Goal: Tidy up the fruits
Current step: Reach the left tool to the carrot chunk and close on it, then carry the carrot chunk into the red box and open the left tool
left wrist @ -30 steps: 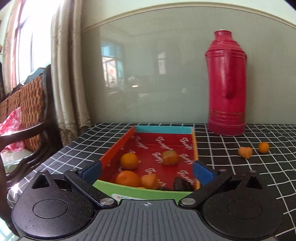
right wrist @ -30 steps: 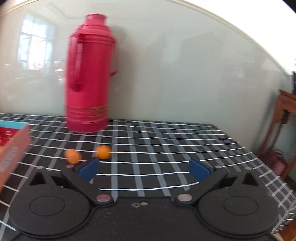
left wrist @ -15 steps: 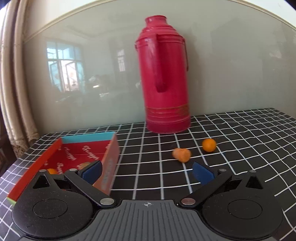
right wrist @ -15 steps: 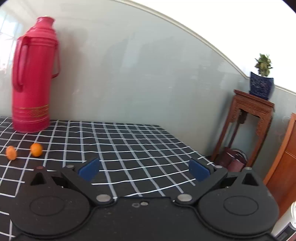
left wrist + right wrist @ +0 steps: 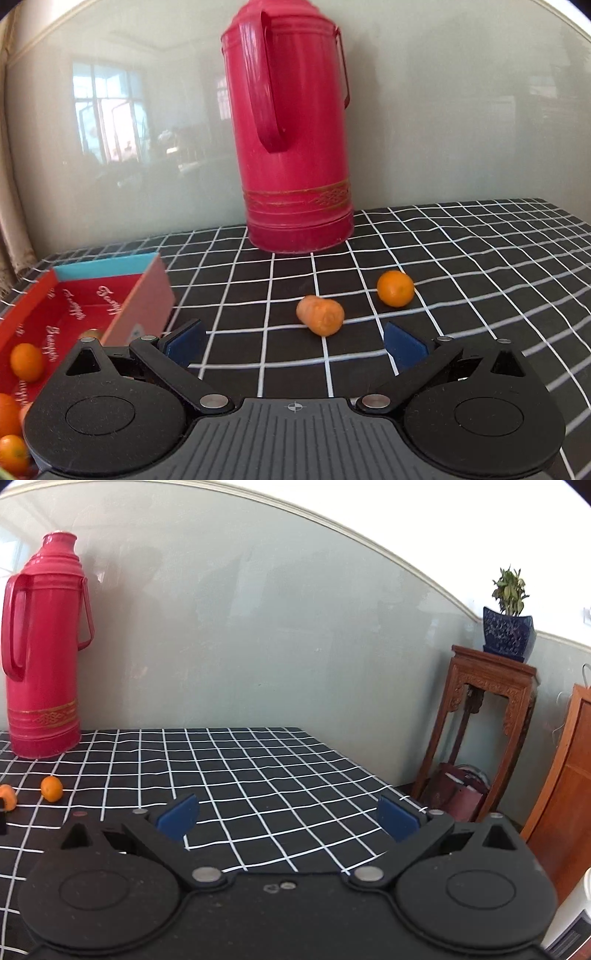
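Left gripper (image 5: pixel 293 338) hovers with jaws apart and empty; just beyond lies a stubby orange carrot piece (image 5: pixel 320 314), then a round tangerine (image 5: pixel 395 288), both mid-tablecloth (image 5: pixel 480 258). Right gripper (image 5: pixel 286 814) is likewise spread, near the cloth's right edge.

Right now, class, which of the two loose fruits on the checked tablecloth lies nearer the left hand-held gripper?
The elongated, blunt-ended orange fruit, just ahead of the open left hand-held gripper. The round mandarin sits farther back, to its right.
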Demonstrator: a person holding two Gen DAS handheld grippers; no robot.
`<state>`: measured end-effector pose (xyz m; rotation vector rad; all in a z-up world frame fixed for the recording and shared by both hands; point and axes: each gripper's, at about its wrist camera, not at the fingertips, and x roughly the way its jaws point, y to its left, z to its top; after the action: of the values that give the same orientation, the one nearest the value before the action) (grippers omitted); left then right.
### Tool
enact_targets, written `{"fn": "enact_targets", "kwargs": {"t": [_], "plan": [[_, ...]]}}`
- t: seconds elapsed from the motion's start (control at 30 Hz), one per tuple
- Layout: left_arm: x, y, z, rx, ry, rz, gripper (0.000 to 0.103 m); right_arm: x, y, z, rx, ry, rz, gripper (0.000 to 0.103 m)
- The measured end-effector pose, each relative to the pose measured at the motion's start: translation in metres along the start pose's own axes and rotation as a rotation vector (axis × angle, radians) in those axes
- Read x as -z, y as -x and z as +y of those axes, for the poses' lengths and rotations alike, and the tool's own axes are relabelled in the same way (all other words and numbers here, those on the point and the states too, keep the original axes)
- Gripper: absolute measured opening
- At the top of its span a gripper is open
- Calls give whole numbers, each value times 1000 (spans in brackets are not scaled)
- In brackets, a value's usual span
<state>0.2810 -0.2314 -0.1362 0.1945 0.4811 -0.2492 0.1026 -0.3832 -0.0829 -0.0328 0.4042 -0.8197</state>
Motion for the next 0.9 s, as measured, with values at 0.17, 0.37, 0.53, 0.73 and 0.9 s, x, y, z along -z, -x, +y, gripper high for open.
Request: {"fn": "enact_targets", "kwargs": {"t": [0.17, 0.37, 0.53, 0.73, 0.9], "plan": [[-5, -24, -4, 7, 6, 18, 96, -1, -1, -1, -27, -7, 6, 97], [-10, -52, -7, 38, 32, 80, 84, -3, -1, 3, -69, -5, 9, 97], [-11, -64, -5, 65, 76, 126, 34, -4, -2, 8, -92, -3, 16, 97], [-8, -49, -6, 74, 76, 99, 33, -5, 0, 11, -109, -5, 11, 97], [-10, -26, 3, 57, 64, 40, 33, -6, 4, 14, -121, 3, 2, 97]]}}
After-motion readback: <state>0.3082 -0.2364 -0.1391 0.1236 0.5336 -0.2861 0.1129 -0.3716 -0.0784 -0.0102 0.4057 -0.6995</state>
